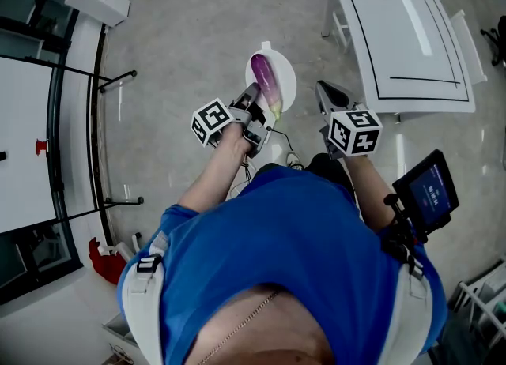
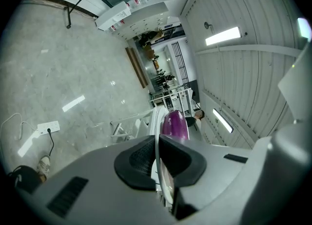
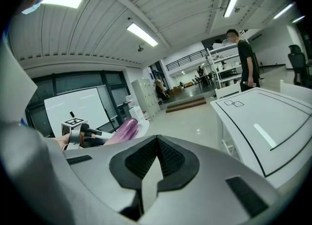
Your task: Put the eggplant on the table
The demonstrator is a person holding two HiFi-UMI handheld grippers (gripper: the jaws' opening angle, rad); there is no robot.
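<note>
A purple eggplant (image 1: 267,81) lies on a white plate (image 1: 285,71) that is held in the air above the floor. My left gripper (image 1: 254,111) is shut on the plate's near rim. In the left gripper view the thin plate rim (image 2: 157,141) runs between the pads, and the eggplant (image 2: 174,123) shows beyond them. My right gripper (image 1: 326,96) hovers to the right of the plate, shut and empty; its pads (image 3: 168,159) meet with nothing between them. In the right gripper view the eggplant (image 3: 125,129) and the left gripper (image 3: 90,137) show at the left. The white table (image 1: 399,31) stands ahead on the right.
A black railing (image 1: 96,95) and a white panel (image 1: 24,142) run along the left. A screen device (image 1: 429,190) hangs by my right side. A person (image 3: 246,61) stands beyond the table (image 3: 263,117). A power strip (image 2: 48,128) lies on the floor.
</note>
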